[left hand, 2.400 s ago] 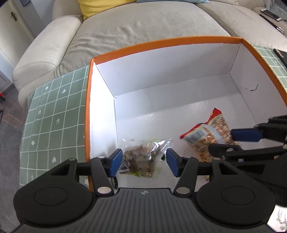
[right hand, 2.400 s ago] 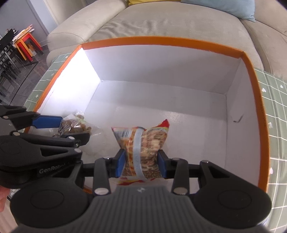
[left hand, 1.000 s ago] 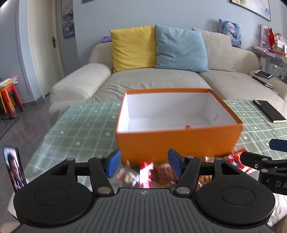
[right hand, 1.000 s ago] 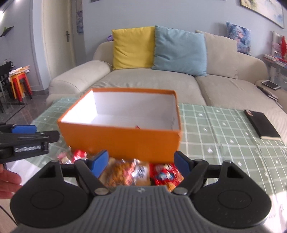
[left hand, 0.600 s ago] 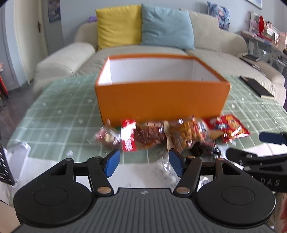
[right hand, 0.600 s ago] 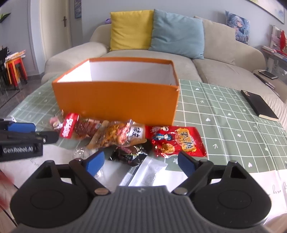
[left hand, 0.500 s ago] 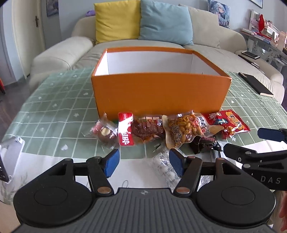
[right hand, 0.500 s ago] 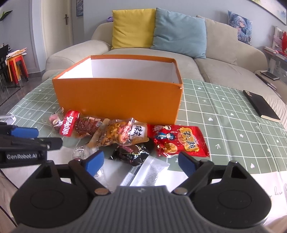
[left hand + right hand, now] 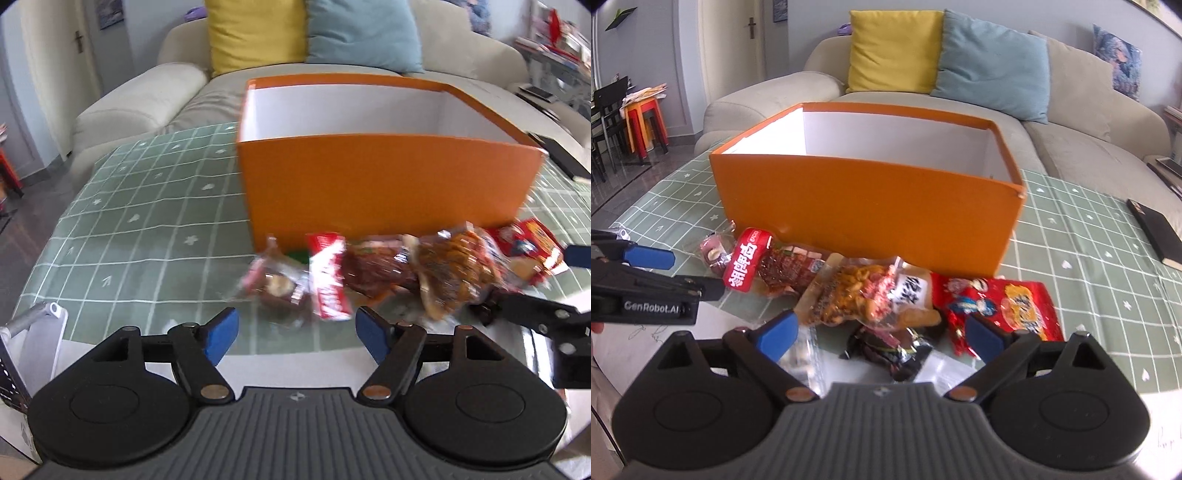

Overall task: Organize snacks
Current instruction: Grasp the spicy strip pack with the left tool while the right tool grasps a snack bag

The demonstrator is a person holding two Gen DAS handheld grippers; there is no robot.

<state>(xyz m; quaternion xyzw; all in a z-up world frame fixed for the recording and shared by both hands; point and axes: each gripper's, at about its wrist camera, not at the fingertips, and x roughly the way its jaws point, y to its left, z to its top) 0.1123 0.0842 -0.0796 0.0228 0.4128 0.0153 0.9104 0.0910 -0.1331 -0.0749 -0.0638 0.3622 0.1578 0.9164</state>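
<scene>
Hovering over the table (image 9: 1089, 236), both claws have just been spreading their jaws and pinch nothing. The left claw (image 9: 297, 334) faces a red-labelled meat snack (image 9: 328, 280); the right claw (image 9: 882, 330) hangs above a black packet (image 9: 897, 350). Snack packets lie in a row at six o'clock of the orange box (image 9: 871, 206), outside it.

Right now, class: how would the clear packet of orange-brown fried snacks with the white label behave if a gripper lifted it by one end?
The clear packet of orange-brown fried snacks looks thin and crinkled, so probably floppy. Its loose pieces would likely shift, and glossy film may slip.
</scene>
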